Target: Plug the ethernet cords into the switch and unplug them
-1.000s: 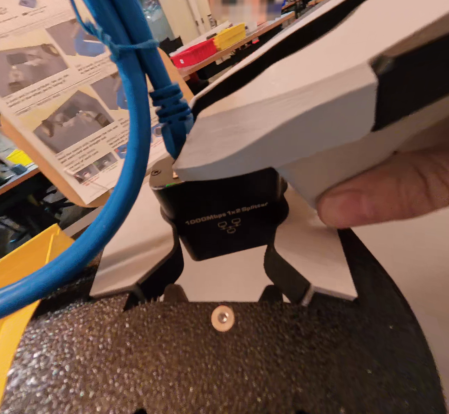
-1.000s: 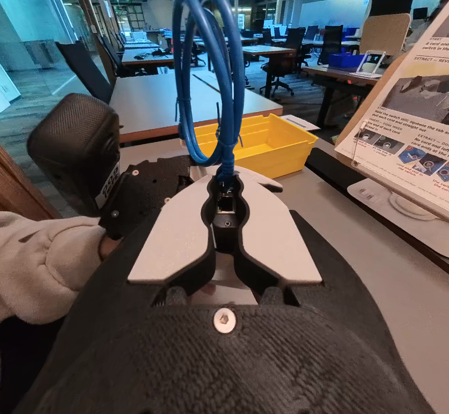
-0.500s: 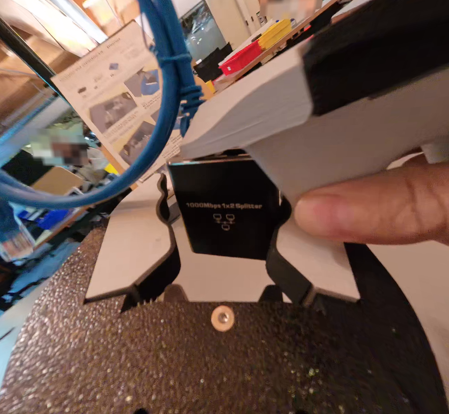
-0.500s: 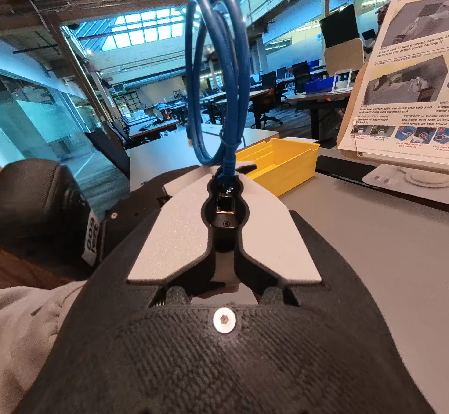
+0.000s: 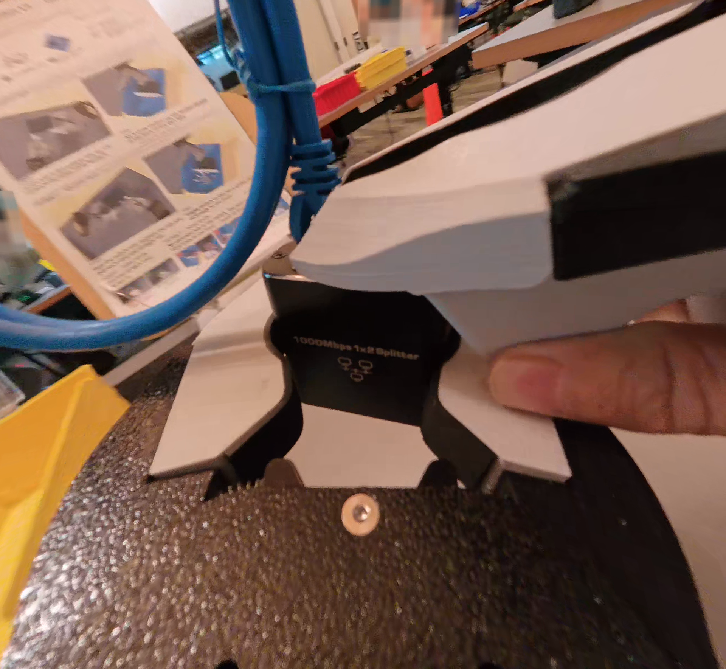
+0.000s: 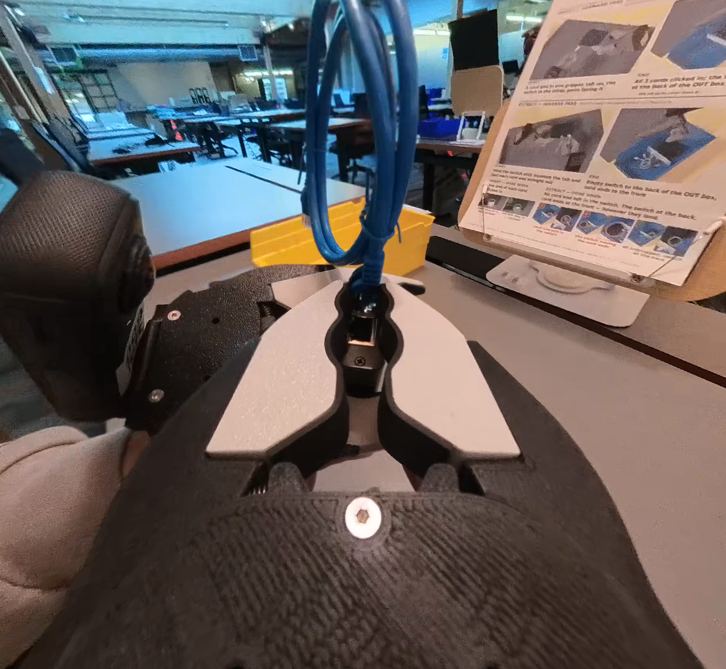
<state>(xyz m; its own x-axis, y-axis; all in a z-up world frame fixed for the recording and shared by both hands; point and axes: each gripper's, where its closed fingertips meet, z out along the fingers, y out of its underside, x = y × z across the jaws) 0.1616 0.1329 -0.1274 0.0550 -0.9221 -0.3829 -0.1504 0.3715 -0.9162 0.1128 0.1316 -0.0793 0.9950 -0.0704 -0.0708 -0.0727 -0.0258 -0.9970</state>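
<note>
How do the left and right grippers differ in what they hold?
The left gripper clamps the black switch by its body; the right gripper pinches the blue ethernet cord at its plug end. The left gripper's jaws stand wide apart, the right gripper's nearly together. Both are shut on something.

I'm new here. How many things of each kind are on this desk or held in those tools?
Hand-held grippers: 2, the left hand-held gripper and the right hand-held gripper
Blue ethernet cord: 1
Black switch: 1
Yellow bin: 1
Instruction sheet: 1
Total: 6
</note>
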